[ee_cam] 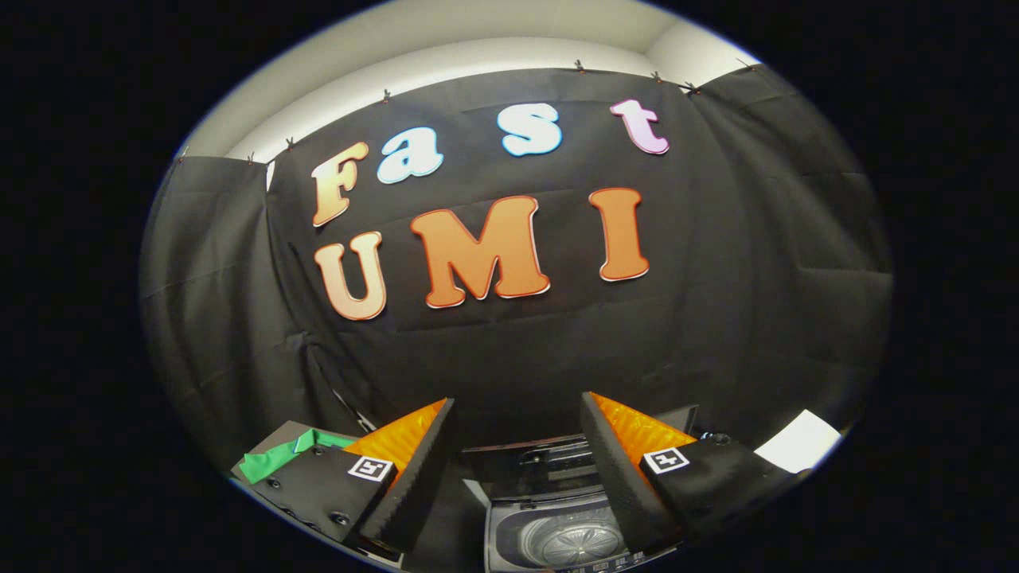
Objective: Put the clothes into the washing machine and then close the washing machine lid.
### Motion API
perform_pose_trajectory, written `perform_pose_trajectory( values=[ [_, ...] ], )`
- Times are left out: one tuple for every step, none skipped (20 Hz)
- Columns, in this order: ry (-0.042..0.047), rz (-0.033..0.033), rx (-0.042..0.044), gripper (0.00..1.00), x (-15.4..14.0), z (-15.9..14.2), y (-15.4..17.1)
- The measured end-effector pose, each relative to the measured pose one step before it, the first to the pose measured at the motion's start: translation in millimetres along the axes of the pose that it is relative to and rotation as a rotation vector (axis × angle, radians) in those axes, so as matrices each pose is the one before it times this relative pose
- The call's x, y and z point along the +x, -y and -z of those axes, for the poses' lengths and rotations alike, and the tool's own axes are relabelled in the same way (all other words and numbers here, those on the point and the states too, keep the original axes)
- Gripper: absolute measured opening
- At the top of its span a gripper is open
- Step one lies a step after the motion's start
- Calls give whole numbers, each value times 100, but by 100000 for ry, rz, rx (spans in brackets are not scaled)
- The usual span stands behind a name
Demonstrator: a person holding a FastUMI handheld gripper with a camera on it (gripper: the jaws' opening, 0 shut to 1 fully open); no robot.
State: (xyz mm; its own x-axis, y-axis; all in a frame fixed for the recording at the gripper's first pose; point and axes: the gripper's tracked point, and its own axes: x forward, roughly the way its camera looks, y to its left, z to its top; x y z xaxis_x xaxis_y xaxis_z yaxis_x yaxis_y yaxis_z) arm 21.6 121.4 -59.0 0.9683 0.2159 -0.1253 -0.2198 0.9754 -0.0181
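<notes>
My claw [517,414] is held well up in the booth with its two fingers spread wide apart and nothing between them; each finger carries a small square black-and-white marker tag, a coded pattern rather than readable words. Between the fingers, low down at about 6 o'clock from the gap, sits the washing machine [557,533], a small top-loader with its lid [549,461] raised and standing up at the back of the opening. I can see down into the drum [569,545], with its ribbed round plate at the bottom. Along the machine's front panel runs a row of tiny markings, too small to read. The clothes are a green garment [283,455], lying off at about 9 o'clock from my left finger, partly hidden behind it, well apart from the machine. At about 3 o'clock, past my right finger, lies a blank white sheet [798,442]. Black cloth hangs behind everything
</notes>
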Motion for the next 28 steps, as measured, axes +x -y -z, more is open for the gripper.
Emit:
perform_pose_trajectory(
  values=[
    [-1050,-2505,-739,98,69,542,-1316],
    [-461,-2663,-766,98,260,282,-1269],
    [-455,-1922,-423,99,261,247,-1166],
    [-958,-1816,-99,99,168,431,-982],
    [-1242,-2106,-22,99,88,536,-1084],
    [-1266,-2041,-205,99,-21,570,-1109],
    [-1226,-1906,-521,99,149,574,-1009],
    [-1044,-1890,-776,99,214,472,-1206],
    [-1316,-1686,-830,99,123,621,-1111],
    [-1325,-1768,-763,99,382,671,-1108],
    [-1359,-1944,-698,99,296,600,-1192],
    [-1497,-2033,-658,99,83,771,-1219],
    [-1740,-2124,-775,99,298,784,-1316],
    [-1849,-1948,-846,99,299,820,-1226],
    [-1696,-1865,-735,99,448,764,-1285],
    [-1728,-1427,-478,99,399,747,-1145],
    [-1563,-1836,-520,99,488,650,-1155],
    [-1493,-1736,-624,99,344,756,-1017],
    [-1586,-1338,-730,99,439,717,-901],
    [-1496,-1152,-908,99,335,583,-888],
    [-1414,-839,-867,99,339,495,-732],
    [-1120,-822,-668,99,293,470,-668],
    [-1293,-766,-473,99,225,527,-667],
    [-1335,-637,-300,99,351,566,-560],
    [-1305,-492,-266,99,371,399,-580],
    [-1106,-332,-133,99,410,310,-538],
    [-962,220,258,99,376,352,-383],
    [-558,1080,1092,99,209,197,-195]
  ],
)
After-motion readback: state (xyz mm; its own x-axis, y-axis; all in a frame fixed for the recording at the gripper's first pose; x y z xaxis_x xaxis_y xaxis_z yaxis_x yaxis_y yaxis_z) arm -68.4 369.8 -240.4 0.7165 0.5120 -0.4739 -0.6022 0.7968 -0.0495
